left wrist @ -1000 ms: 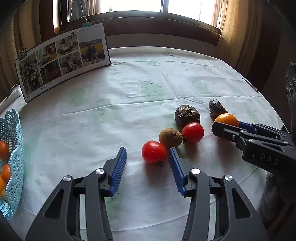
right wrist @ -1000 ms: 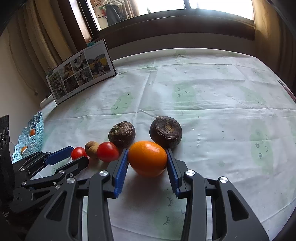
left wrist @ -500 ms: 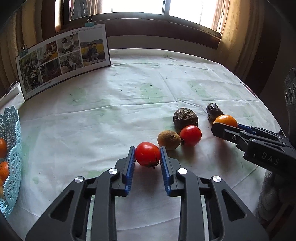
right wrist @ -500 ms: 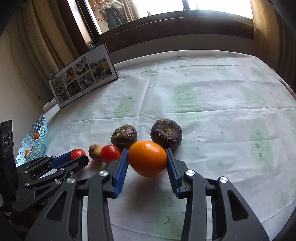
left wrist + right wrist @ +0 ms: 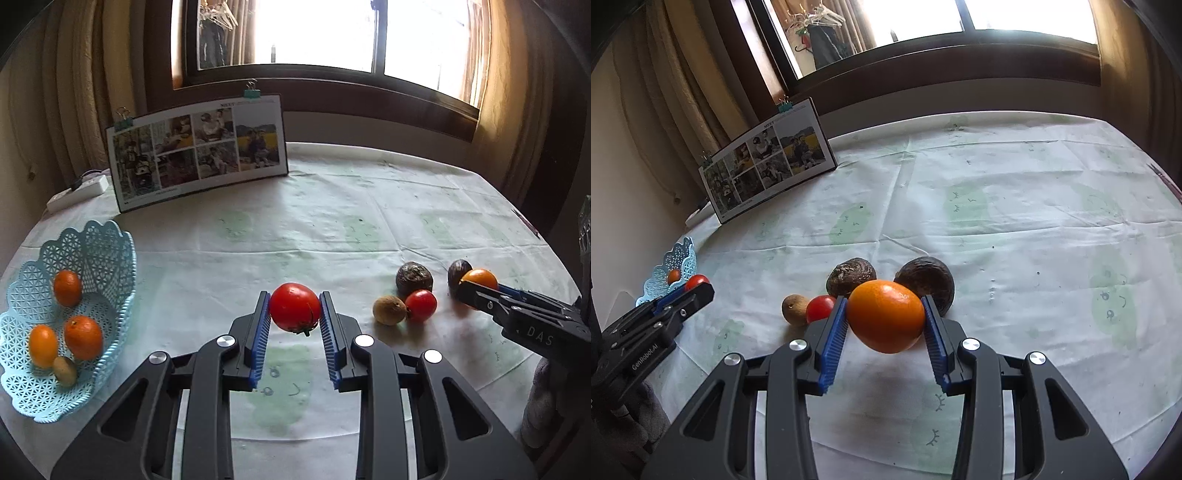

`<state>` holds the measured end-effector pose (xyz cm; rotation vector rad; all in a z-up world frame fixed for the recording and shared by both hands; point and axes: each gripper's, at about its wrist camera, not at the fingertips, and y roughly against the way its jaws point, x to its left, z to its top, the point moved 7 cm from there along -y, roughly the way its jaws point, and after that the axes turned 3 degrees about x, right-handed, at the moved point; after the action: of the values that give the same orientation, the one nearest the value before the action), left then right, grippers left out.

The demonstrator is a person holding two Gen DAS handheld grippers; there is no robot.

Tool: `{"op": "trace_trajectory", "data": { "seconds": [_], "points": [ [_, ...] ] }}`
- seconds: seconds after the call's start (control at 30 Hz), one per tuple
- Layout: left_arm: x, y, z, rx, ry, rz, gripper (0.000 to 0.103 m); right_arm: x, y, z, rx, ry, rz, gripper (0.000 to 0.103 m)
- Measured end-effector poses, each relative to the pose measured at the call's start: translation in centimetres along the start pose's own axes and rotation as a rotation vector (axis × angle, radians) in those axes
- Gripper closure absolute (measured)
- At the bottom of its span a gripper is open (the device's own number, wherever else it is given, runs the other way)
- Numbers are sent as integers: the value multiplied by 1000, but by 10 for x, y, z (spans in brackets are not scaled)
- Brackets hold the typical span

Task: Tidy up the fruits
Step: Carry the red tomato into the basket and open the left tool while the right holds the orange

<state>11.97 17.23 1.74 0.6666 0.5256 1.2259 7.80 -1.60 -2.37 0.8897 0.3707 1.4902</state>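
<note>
1. While four fruits lie in the basket (image 5: pixel 92 258) at the table's left edge, the left tool (image 5: pixel 294 314) grips a tomato (image 5: pixel 294 307).
2. Right tool (image 5: pixel 886 317) grips an orange (image 5: pixel 886 315); four fruits wait near the right edge.

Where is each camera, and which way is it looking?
Left wrist: sits on the left claw, looking across the table at the window; the claw grips a tomato, basket beside it.
Right wrist: sits on the right claw, facing the window; the claw grips an orange.
Both show the photo board and the other claw.
</note>
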Motion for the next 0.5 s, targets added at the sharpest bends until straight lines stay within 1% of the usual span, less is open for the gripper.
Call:
{"op": "trace_trajectory", "data": {
  "seconds": [0.2,0.5],
  "points": [
    [37,20,3,-49,79,66,76,4,3,0,-13,8,2,62],
    [100,45,-5,-93,194,166,76,10,7,3,-17,17,-9,62]
  ]
}}
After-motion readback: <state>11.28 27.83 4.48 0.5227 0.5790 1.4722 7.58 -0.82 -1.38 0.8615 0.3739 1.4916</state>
